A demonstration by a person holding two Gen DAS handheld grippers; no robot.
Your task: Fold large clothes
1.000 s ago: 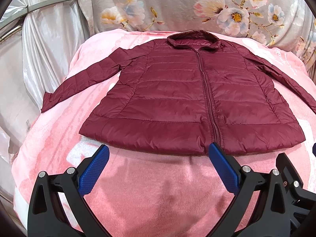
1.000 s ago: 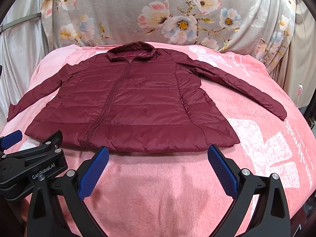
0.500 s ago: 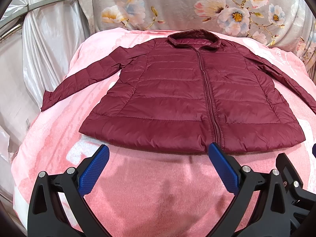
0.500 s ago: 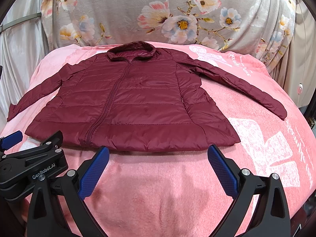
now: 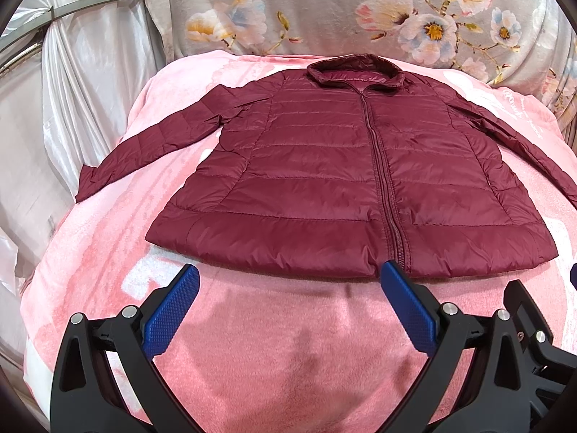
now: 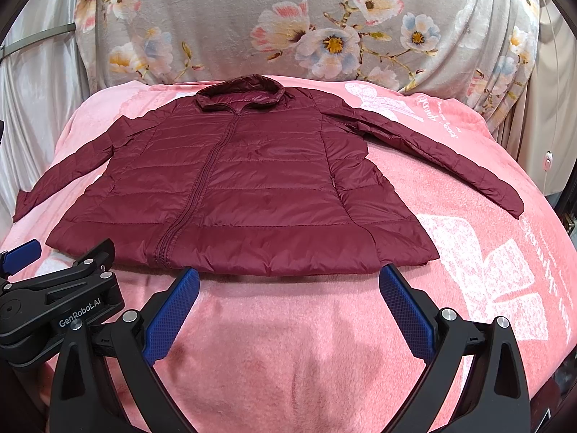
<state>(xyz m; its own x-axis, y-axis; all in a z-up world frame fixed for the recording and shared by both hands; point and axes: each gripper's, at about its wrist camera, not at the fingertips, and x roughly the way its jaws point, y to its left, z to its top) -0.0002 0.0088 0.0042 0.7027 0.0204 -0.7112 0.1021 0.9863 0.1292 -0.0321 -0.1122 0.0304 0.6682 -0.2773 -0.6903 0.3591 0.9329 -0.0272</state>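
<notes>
Pink fleece blanket covers the work surface, with the dark red puffer jacket spread flat on it, front up, zipped, collar at the far end and hem nearest the grippers. Both sleeves are splayed outward: left sleeve runs toward the blanket's left edge, right sleeve angles out over the white print. Layout looks deliberate, flattened so sleeves can be folded in first; no fold made yet, task at the very start by my read. Left gripper hovers just short of the hem, jaws wide apart, nothing between the blue pads. Right gripper is the same: spread wide, empty, sitting just in front of the hem on the jacket's right half. The left tool's black body also shows at the lower left of the right wrist view. Both are parked side by side at the near edge, probably staging before reaching for sleeves or hem corners. Slick quilted shell may slide on fleece when pinched. Behind: grey floral cloth draped upright, shiny white curtain at left.
</notes>
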